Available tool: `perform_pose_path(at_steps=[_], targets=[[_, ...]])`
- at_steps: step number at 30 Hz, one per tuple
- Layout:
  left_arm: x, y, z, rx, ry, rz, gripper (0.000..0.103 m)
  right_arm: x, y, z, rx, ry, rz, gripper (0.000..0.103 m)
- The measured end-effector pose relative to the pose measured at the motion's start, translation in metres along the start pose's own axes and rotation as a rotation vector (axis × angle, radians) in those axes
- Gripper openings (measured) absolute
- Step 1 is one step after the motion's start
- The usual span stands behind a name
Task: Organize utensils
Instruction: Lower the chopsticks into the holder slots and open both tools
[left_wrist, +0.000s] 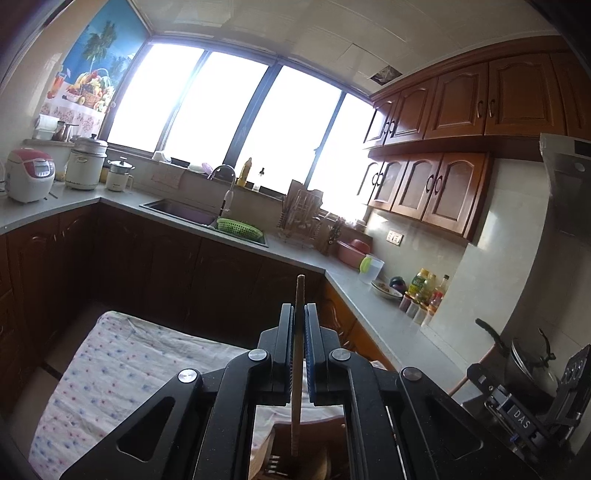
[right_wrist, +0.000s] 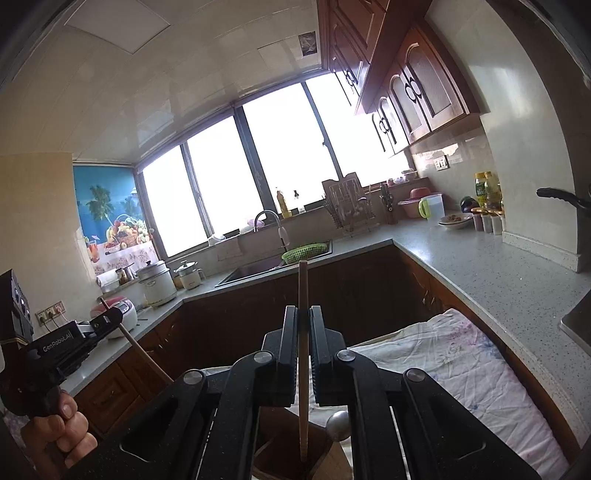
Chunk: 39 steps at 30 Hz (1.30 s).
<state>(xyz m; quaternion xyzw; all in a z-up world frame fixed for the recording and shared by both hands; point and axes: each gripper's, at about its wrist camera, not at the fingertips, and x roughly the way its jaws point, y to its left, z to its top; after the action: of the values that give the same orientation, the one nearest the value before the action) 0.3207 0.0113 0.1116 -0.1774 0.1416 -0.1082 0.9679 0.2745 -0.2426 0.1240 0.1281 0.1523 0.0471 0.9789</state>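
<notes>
In the left wrist view my left gripper (left_wrist: 299, 308) is shut on a brown wooden chopstick (left_wrist: 297, 291) that stands nearly upright between its pads. Its lower end hangs over a wooden utensil holder (left_wrist: 280, 435), where fork tines (left_wrist: 273, 461) show. In the right wrist view my right gripper (right_wrist: 303, 310) is shut on a pale wooden chopstick (right_wrist: 303, 284), also upright, above the wooden holder (right_wrist: 273, 461). A rounded metal utensil end (right_wrist: 339, 424) sticks out of that holder. At the left of that view a hand (right_wrist: 62, 432) holds the left gripper (right_wrist: 110, 318) with its chopstick (right_wrist: 147, 354) slanting.
The holder stands on a table under a flowered cloth (left_wrist: 129, 369) (right_wrist: 461, 369). A grey L-shaped counter (right_wrist: 480, 266) carries a sink (left_wrist: 177, 210), green basket (left_wrist: 238, 226), dish rack (left_wrist: 299, 218), bottles (left_wrist: 424, 291) and a rice cooker (left_wrist: 29, 177). A pot (left_wrist: 528, 362) sits at the right.
</notes>
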Motion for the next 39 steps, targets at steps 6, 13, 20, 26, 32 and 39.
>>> perform_pose_path(at_steps=[6,13,20,26,32,39], targets=[[0.044,-0.001,-0.037,0.016,0.054,0.018,0.003,0.022,-0.006,-0.03,-0.012,0.026,-0.028,0.006],[0.073,0.006,-0.047,0.02,0.129,0.041,0.004,0.036,-0.016,-0.056,-0.019,0.097,-0.035,0.006],[0.073,0.007,-0.031,0.02,0.156,0.043,0.005,0.04,-0.018,-0.062,-0.013,0.134,-0.042,0.007],[0.066,0.008,-0.031,0.034,0.158,0.043,0.004,0.041,-0.017,-0.061,-0.018,0.147,-0.045,0.007],[0.062,0.013,-0.032,0.016,0.187,0.042,0.026,0.038,-0.021,-0.059,0.009,0.154,-0.04,0.017],[0.027,0.016,-0.025,0.002,0.147,0.04,0.06,0.006,-0.026,-0.044,0.065,0.076,-0.019,0.085]])
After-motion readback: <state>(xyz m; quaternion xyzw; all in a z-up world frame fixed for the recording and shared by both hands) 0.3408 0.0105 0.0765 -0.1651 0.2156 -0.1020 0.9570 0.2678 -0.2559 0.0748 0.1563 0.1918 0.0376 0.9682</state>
